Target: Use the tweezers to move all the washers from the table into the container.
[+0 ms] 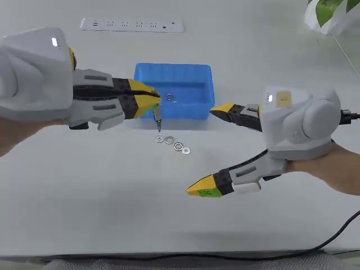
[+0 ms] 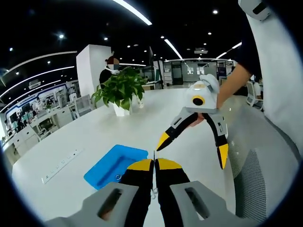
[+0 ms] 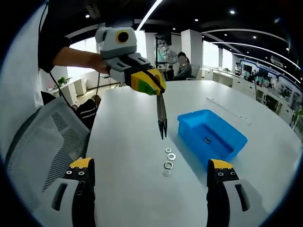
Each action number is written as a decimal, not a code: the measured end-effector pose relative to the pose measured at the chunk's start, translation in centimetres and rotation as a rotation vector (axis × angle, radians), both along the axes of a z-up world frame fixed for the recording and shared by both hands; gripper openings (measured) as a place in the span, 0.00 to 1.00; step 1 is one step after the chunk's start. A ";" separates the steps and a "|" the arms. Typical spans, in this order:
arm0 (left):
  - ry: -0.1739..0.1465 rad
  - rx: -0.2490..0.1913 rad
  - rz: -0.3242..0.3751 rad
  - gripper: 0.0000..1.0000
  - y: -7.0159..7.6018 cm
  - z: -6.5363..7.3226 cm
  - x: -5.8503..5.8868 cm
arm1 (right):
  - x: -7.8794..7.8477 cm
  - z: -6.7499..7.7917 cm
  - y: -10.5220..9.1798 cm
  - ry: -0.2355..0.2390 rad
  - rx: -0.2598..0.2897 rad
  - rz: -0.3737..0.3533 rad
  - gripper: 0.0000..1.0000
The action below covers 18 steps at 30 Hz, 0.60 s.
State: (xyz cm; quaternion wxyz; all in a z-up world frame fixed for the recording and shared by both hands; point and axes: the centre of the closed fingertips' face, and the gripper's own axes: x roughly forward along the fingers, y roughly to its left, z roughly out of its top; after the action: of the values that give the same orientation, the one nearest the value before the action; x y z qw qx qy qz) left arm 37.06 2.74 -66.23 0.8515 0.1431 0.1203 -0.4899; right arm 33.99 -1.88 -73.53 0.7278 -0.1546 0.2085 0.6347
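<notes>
Over at left, the left claw [image 1: 154, 101] is pinched narrow on slim metal tweezers [image 1: 157, 119], tips down just before the blue plastic container [image 1: 185, 111], one washer [image 1: 170, 97] inside. Four small silver washers [image 1: 173, 143] lie on the white table [image 1: 84, 197] in front. The right claw [image 1: 203, 151] gapes wide. The right gripper view adds a grey mesh chair [image 3: 42, 142] beside the table.

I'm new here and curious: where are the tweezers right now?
In the head view the tweezers hang tip-down from the left gripper, just over the washers, beside the blue container.
</notes>
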 end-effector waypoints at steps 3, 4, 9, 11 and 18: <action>0.008 0.006 0.001 0.05 -0.1 -0.5 0.0 | -0.1 -0.2 -0.1 0.010 0.001 -0.001 0.99; 0.008 0.007 0.004 0.05 -0.1 -0.7 0.0 | -0.2 -0.3 -0.2 0.014 0.000 0.001 0.98; 0.005 0.004 0.005 0.05 -0.2 -1.2 0.2 | -0.1 -0.8 -0.6 0.022 -0.003 0.000 0.98; 0.003 0.005 0.000 0.05 -0.4 -1.5 0.3 | 0.0 -0.9 -0.7 0.037 0.007 -0.008 0.98; 0.023 0.003 0.005 0.05 -0.2 -2.5 0.5 | 0.4 -1.8 -1.3 0.033 -0.014 -0.006 0.97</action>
State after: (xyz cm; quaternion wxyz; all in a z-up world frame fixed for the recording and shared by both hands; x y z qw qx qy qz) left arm 37.58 2.51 -68.74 0.8509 0.1385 0.1313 -0.4894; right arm 34.42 -3.14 -75.33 0.7250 -0.1485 0.2252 0.6337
